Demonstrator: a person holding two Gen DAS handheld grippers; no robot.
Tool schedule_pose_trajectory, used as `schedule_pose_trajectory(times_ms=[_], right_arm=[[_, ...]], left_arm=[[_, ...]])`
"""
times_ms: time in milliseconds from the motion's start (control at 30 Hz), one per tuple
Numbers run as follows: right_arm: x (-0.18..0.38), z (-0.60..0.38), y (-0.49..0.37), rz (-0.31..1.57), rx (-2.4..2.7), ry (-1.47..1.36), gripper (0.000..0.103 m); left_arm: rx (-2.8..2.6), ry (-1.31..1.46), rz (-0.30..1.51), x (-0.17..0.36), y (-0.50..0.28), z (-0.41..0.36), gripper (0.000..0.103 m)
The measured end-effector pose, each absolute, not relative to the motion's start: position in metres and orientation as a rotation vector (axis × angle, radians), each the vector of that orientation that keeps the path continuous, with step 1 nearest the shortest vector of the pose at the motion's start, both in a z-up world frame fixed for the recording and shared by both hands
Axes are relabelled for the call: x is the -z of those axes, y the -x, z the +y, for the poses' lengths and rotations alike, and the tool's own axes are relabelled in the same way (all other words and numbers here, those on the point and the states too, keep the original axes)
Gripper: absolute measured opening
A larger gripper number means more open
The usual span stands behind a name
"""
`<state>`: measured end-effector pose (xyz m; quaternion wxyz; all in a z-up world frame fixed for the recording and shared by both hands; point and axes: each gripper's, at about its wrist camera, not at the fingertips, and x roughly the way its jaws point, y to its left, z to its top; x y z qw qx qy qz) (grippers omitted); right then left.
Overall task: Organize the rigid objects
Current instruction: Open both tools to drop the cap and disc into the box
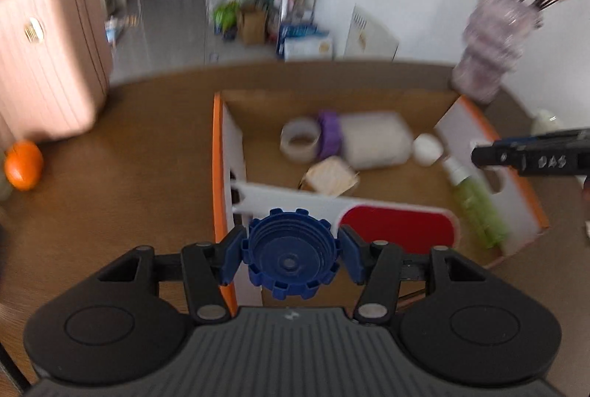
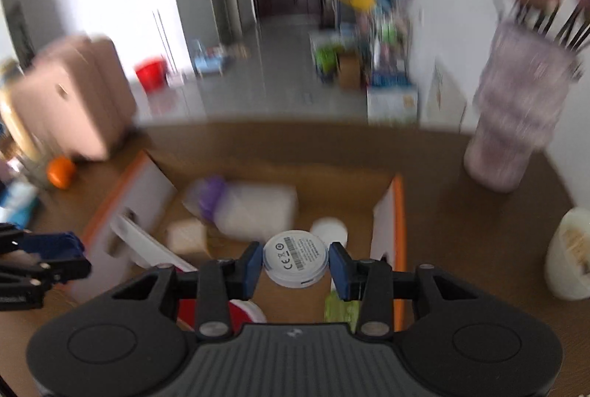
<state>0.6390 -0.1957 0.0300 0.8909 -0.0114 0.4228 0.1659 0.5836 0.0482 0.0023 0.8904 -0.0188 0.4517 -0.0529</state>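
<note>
My left gripper [image 1: 291, 255] is shut on a blue ridged screw cap [image 1: 291, 255] and holds it over the near left corner of an open cardboard box [image 1: 223, 153] with orange edges. My right gripper [image 2: 297, 264] is shut on a white round puck [image 2: 295, 262] with a printed label, held above the same box [image 2: 398, 212]. In the box lie a white jar with a purple lid [image 1: 368, 138], a tape roll [image 1: 300, 138], a green spray bottle [image 1: 475, 201], a white and red paddle [image 1: 398, 225] and a small white cap [image 1: 427, 148].
The box sits on a brown table [image 1: 129, 197]. A pink suitcase [image 1: 44, 57] and an orange [image 1: 23, 165] stand at the left. A purple vase with flowers [image 2: 516, 116] and a white container [image 2: 571, 253] stand at the right. The right gripper's tip shows in the left wrist view [image 1: 534, 157].
</note>
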Motion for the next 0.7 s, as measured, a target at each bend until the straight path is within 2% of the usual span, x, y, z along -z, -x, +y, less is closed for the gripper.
schedule_pose_trajectory(times_ms=[167,233,300,500,600,700], right_arm=[[0.028,-0.177,-0.668,1.025,-0.296,0.045,0.039],[0.034,-0.174,-0.665,1.021,-0.294,0.045,0.044],[0.035,-0.173,-0.663,1.016,-0.295,0.044,0.050],[0.005,-0.185,-0.653,0.972,-0.291,0.035,0.057],[-0.021,-0.191,-0.639,0.925,-0.288,0.031,0.064],[-0.050,-0.198,-0.618,0.879,-0.293,0.020,0.065]], left_arm=[[0.122,-0.008,0.988,0.017,-0.597,0.040,0.056],[0.128,-0.007,0.994,0.017,-0.599,0.039,0.064],[0.119,-0.014,0.996,0.016,-0.601,0.038,0.064],[0.083,0.007,0.969,-0.011,-0.588,0.040,0.065],[0.083,0.005,0.919,-0.042,-0.572,0.036,0.065],[0.086,-0.009,0.846,-0.081,-0.550,0.030,0.069]])
